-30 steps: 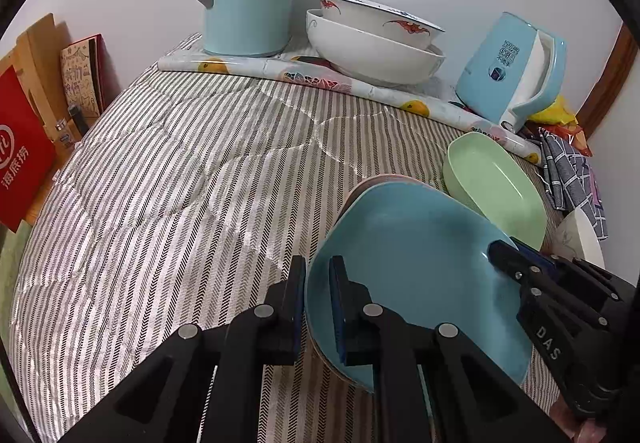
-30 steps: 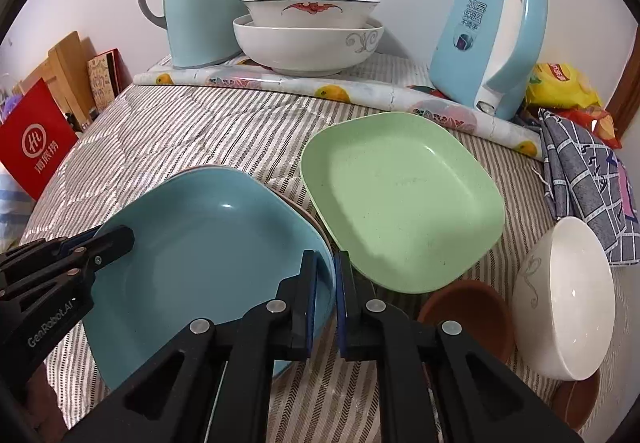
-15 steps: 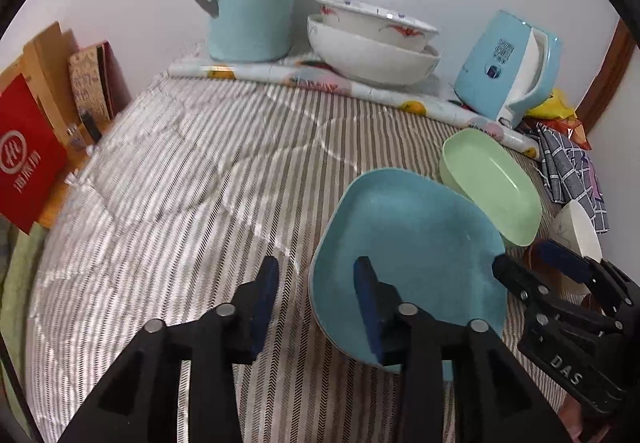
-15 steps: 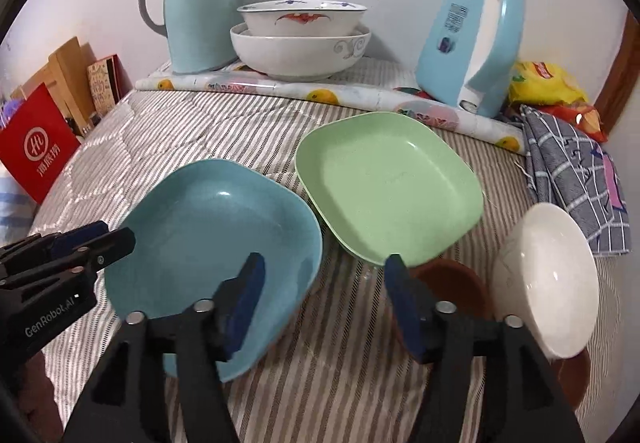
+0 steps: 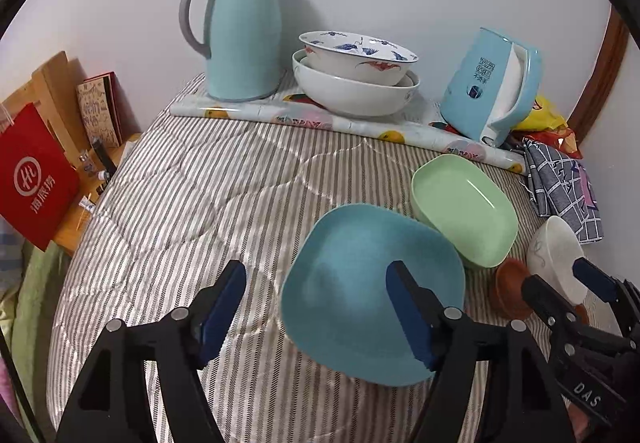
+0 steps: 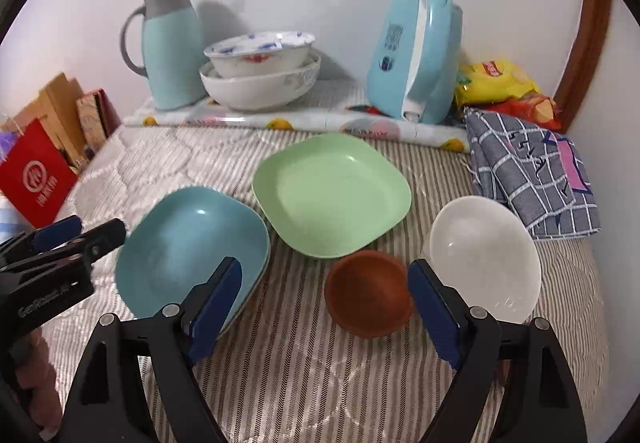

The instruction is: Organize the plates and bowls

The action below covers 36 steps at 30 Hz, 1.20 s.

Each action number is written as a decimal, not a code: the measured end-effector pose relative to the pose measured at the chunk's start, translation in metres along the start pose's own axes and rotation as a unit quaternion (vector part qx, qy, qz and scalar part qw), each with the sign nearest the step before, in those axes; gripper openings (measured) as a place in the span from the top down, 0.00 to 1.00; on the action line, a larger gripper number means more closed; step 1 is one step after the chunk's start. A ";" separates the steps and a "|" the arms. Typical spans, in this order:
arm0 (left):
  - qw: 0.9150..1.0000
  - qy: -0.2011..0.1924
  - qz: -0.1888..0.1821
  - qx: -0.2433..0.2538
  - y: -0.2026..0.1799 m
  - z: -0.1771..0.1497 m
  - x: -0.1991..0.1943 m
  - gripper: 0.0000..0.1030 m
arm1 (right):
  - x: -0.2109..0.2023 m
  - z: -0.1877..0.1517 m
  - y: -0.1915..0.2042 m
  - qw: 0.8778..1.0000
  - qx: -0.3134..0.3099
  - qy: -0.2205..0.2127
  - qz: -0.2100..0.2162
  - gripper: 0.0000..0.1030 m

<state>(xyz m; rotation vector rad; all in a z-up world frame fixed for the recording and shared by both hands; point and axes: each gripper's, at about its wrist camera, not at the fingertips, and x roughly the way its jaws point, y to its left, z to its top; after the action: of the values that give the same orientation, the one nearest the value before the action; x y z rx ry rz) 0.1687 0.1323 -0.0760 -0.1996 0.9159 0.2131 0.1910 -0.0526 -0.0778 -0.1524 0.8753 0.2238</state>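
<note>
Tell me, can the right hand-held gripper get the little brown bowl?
Probably yes. The right hand-held gripper is open and holds nothing, and the small round brown bowl sits just ahead between its fingers. Nothing covers it; the white bowl stands close beside it.

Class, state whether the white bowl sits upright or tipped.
Tipped: the white bowl leans on its side, its empty inside facing the camera, beside the brown bowl.

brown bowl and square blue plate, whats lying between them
Nothing: bare striped quilt separates the small brown bowl from the square blue plate, clearest in the right wrist view.
</note>
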 end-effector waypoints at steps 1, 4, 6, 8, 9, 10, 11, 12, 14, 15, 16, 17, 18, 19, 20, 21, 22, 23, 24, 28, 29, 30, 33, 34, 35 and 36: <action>1.000 0.000 0.002 0.001 -0.004 0.003 -0.001 0.29 | -0.001 0.001 -0.001 1.000 -0.003 -0.003 -0.005 0.18; 1.000 -0.009 0.000 0.006 -0.012 0.008 -0.004 0.29 | -0.006 0.003 -0.008 1.000 -0.004 -0.020 -0.013 0.18; 1.000 -0.016 -0.006 0.009 -0.016 0.011 -0.007 0.29 | -0.009 0.004 -0.015 1.000 0.004 -0.028 -0.010 0.18; 0.999 -0.028 -0.010 0.013 -0.021 0.015 -0.010 0.29 | -0.009 0.007 -0.022 1.000 0.006 -0.027 -0.006 0.18; 0.999 -0.029 -0.009 0.016 -0.023 0.016 -0.010 0.29 | -0.009 0.008 -0.025 1.000 0.007 -0.023 -0.007 0.18; 0.999 -0.027 -0.011 0.021 -0.027 0.019 -0.010 0.29 | -0.007 0.009 -0.029 1.000 0.008 -0.016 -0.005 0.18; 0.999 -0.026 -0.013 0.024 -0.029 0.021 -0.009 0.29 | -0.006 0.011 -0.031 1.000 0.006 -0.014 -0.004 0.18; 0.999 -0.025 -0.015 0.024 -0.031 0.022 -0.009 0.29 | -0.006 0.011 -0.033 1.000 0.005 -0.016 -0.006 0.18; 1.000 -0.015 -0.020 0.019 -0.035 0.028 -0.004 0.29 | -0.007 0.013 -0.037 1.000 0.008 -0.027 -0.007 0.18; 1.000 -0.010 -0.024 0.017 -0.035 0.029 -0.002 0.29 | -0.007 0.015 -0.039 0.999 0.011 -0.030 -0.007 0.18; 0.999 -0.004 -0.031 0.018 -0.037 0.032 0.002 0.29 | -0.006 0.018 -0.042 0.999 0.016 -0.032 -0.005 0.18; 0.999 -0.002 -0.032 0.019 -0.039 0.033 0.004 0.29 | -0.004 0.020 -0.045 0.999 0.021 -0.031 -0.004 0.18; 0.999 -0.002 -0.030 0.020 -0.040 0.034 0.007 0.29 | -0.001 0.023 -0.048 0.999 0.027 -0.027 0.000 0.18; 0.999 -0.001 -0.027 0.020 -0.042 0.036 0.009 0.29 | 0.001 0.025 -0.051 0.999 0.031 -0.025 0.003 0.18; 0.999 0.001 -0.028 0.020 -0.043 0.038 0.012 0.29 | 0.004 0.028 -0.054 0.999 0.036 -0.021 0.009 0.18; 0.999 0.004 -0.030 0.020 -0.044 0.039 0.015 0.29 | 0.008 0.030 -0.057 0.999 0.041 -0.017 0.015 0.18; 0.999 0.005 -0.033 0.020 -0.046 0.042 0.018 0.29 | 0.012 0.033 -0.060 0.999 0.047 -0.014 0.017 0.18; 0.999 0.003 -0.032 0.019 -0.048 0.043 0.020 0.29 | 0.015 0.035 -0.062 0.999 0.050 -0.013 0.017 0.18; 0.999 0.001 -0.028 0.018 -0.049 0.044 0.023 0.29 | 0.019 0.037 -0.065 0.999 0.051 -0.011 0.015 0.18; 0.999 0.012 -0.026 0.020 -0.053 0.051 0.038 0.29 | 0.031 0.046 -0.068 0.999 0.039 -0.009 -0.014 0.18; 0.999 0.013 -0.026 0.019 -0.054 0.052 0.041 0.29 | 0.033 0.048 -0.069 0.999 0.036 -0.010 -0.022 0.19; 0.999 0.014 -0.028 0.020 -0.055 0.054 0.045 0.29 | 0.036 0.049 -0.070 0.999 0.034 -0.010 -0.027 0.20; 0.999 0.016 -0.035 0.020 -0.058 0.058 0.053 0.29 | 0.050 0.056 -0.073 0.999 0.042 0.001 -0.015 0.30; 0.999 0.016 -0.038 0.019 -0.060 0.059 0.056 0.30 | 0.055 0.058 -0.075 0.999 0.047 0.007 -0.011 0.32; 0.999 0.016 -0.042 0.019 -0.061 0.060 0.059 0.33 | 0.058 0.059 -0.075 0.999 0.050 0.012 -0.010 0.33; 0.999 0.017 -0.043 0.020 -0.062 0.061 0.061 0.34 | 0.064 0.060 -0.076 0.998 0.052 0.017 -0.009 0.34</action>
<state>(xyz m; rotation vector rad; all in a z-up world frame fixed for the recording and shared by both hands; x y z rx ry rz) 0.2674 0.0945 -0.0833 -0.2067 0.9424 0.1119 0.2944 -0.1038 -0.0864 -0.0665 0.9173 0.1583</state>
